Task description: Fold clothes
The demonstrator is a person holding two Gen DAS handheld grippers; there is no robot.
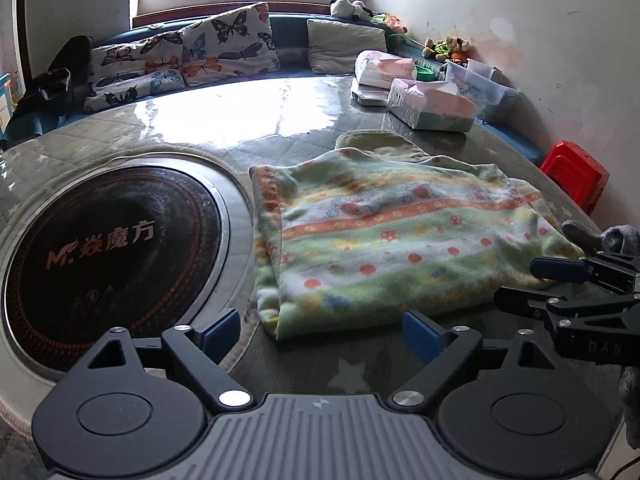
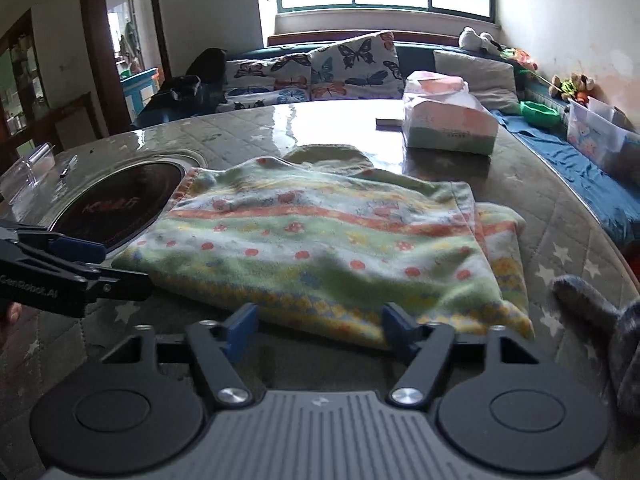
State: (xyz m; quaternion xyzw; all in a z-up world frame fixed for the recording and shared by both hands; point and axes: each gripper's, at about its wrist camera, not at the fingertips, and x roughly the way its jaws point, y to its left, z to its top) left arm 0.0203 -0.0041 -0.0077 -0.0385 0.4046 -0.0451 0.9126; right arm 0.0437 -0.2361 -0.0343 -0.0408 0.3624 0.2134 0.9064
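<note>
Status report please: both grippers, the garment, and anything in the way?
Left gripper open, empty. Right gripper open at near hem. Green patterned fleece garment folded flat on table. Grey sock lies right of it.

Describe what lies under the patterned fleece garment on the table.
The patterned fleece garment rests on the star-print table cover. Its far-left corner overlaps the round black cooktop. A plain green piece shows behind it. Anything beneath the garment's middle is hidden.

One folded green fleece garment with orange mushroom stripes (image 1: pixel 384 236) lies on the glossy quilted tabletop (image 1: pixel 224 120). Beside the garment sits one round black induction cooktop (image 1: pixel 108 256). Beyond the garment stand two pink-and-green tissue packs (image 1: pixel 436 108). Behind those, two butterfly-print cushions (image 1: pixel 228 44) lean.
</note>
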